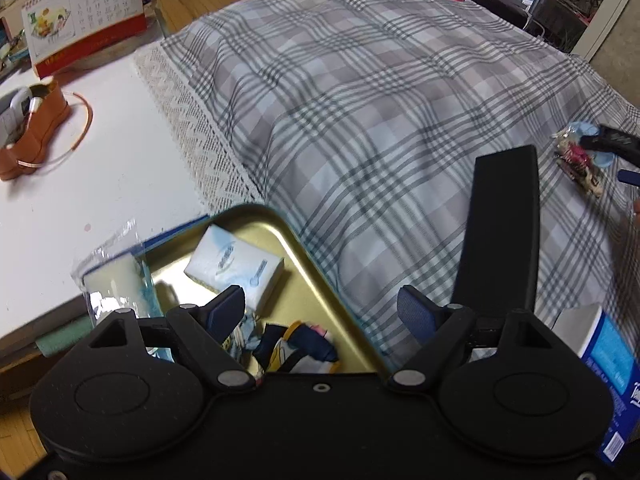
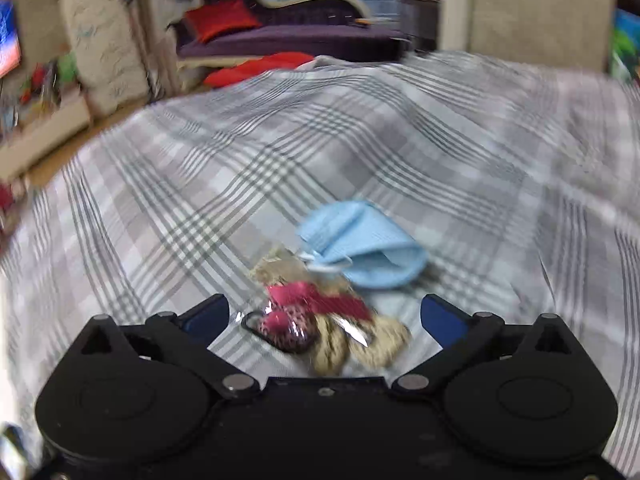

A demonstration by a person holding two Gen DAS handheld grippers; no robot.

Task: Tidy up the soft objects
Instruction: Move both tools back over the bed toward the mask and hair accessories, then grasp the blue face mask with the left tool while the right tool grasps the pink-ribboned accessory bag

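A gold metal tray (image 1: 320, 276) sits at the bed's near edge and holds a white tissue pack (image 1: 234, 266) and a folded navy patterned cloth (image 1: 296, 348). My left gripper (image 1: 322, 312) is open and empty above the tray. My right gripper (image 2: 325, 320) is open over the plaid bedspread (image 2: 240, 184), its jaws either side of a wrapped plush toy with a red bow (image 2: 328, 328). A light blue face mask (image 2: 368, 244) lies just beyond the toy. The toy and the mask (image 1: 588, 132) also show at the far right of the left wrist view, next to the right gripper (image 1: 612, 148).
A clear bag with a sponge (image 1: 116, 284) leans on the tray's left rim. A white table (image 1: 100, 168) on the left carries a brown pouch (image 1: 32, 128) and a calendar (image 1: 84, 12). A blue-and-white tissue box (image 1: 608, 364) lies at the right. A black stand (image 1: 500, 232) rises from the bed.
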